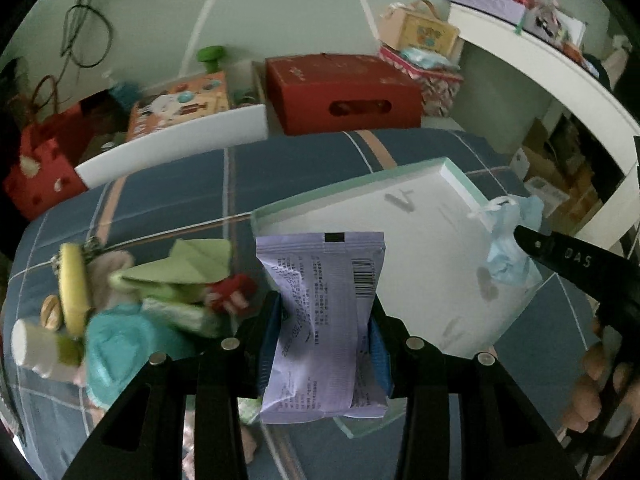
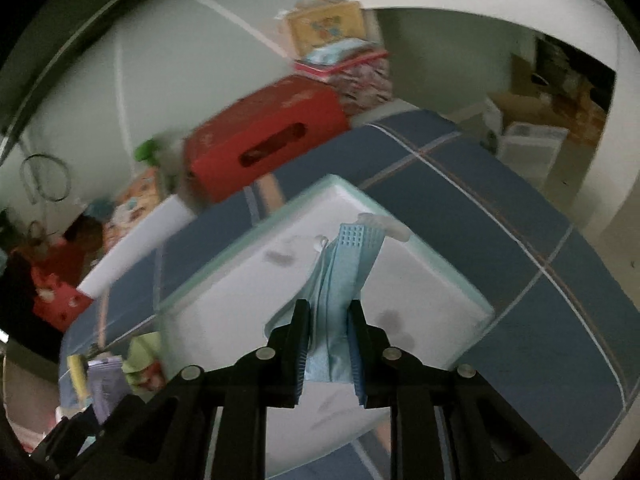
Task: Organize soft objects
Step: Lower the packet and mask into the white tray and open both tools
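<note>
Left wrist view: the left claw is closed on a pale lilac packet, its blue pads pressing both sides; the packet stands upright at lower centre of the frame, printed text and a barcode facing the camera. Behind it, at centre right, lies a shallow white tray with a mint-green rim, resting on a blue plaid bed cover. At lower left sits a blurred heap of soft items, among them green, teal, yellow and red pieces. At right, the right claw enters the frame with a crumpled light-blue face mask at its tip, over the tray's right edge; fingers of a hand show below it. A red box stands at upper centre.

Right wrist view: the right claw grips the face mask, which rises between the pads at centre, above the white tray. The lilac packet appears at lower left.
</note>
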Available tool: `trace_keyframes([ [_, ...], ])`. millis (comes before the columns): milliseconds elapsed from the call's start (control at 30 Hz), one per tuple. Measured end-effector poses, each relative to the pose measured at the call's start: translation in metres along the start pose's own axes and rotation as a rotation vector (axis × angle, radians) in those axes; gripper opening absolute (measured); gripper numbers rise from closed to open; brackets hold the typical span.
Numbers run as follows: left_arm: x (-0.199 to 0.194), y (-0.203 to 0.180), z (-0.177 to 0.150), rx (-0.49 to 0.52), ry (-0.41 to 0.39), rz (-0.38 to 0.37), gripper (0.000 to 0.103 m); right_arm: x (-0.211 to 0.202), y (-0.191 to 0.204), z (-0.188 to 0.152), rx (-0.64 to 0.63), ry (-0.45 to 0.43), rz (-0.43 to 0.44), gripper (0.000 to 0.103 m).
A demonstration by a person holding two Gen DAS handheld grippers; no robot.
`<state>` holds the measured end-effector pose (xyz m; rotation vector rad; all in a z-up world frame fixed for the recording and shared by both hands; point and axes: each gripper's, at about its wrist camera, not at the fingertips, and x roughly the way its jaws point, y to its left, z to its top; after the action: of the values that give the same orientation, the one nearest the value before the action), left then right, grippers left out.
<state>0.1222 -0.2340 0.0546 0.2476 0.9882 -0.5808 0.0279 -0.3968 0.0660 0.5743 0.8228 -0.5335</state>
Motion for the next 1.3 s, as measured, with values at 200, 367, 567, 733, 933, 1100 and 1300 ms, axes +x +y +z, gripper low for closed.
trace_keyframes([
  [200, 0.029, -0.015, 0.007, 0.022, 0.009, -0.011, 0.043, 0.021, -0.033, 0.003, 0.065, 0.021, -0.034, 0.021],
  [367, 0.048, -0.022, 0.011, 0.029, -0.003, -0.032, 0.043, 0.036, -0.044, 0.003, 0.061, 0.029, -0.089, 0.022],
  [567, 0.061, -0.02, 0.01, 0.004, -0.006, -0.064, 0.065, 0.046, -0.052, 0.003, 0.071, 0.041, -0.126, 0.022],
  [733, 0.06, -0.022, 0.012, -0.007, -0.011, -0.078, 0.081, 0.043, -0.049, 0.006, 0.061, 0.029, -0.133, 0.032],
  [933, 0.046, -0.013, 0.018, -0.031, -0.012, -0.018, 0.091, 0.032, -0.044, 0.008, 0.046, 0.012, -0.139, 0.062],
  [1100, 0.025, 0.006, 0.024, -0.091, -0.033, 0.028, 0.094, 0.018, -0.039, 0.012, 0.032, -0.005, -0.155, 0.091],
  [1300, 0.004, 0.032, 0.026, -0.157, -0.039, 0.058, 0.099, 0.003, -0.032, 0.013, 0.005, -0.011, -0.168, 0.103],
])
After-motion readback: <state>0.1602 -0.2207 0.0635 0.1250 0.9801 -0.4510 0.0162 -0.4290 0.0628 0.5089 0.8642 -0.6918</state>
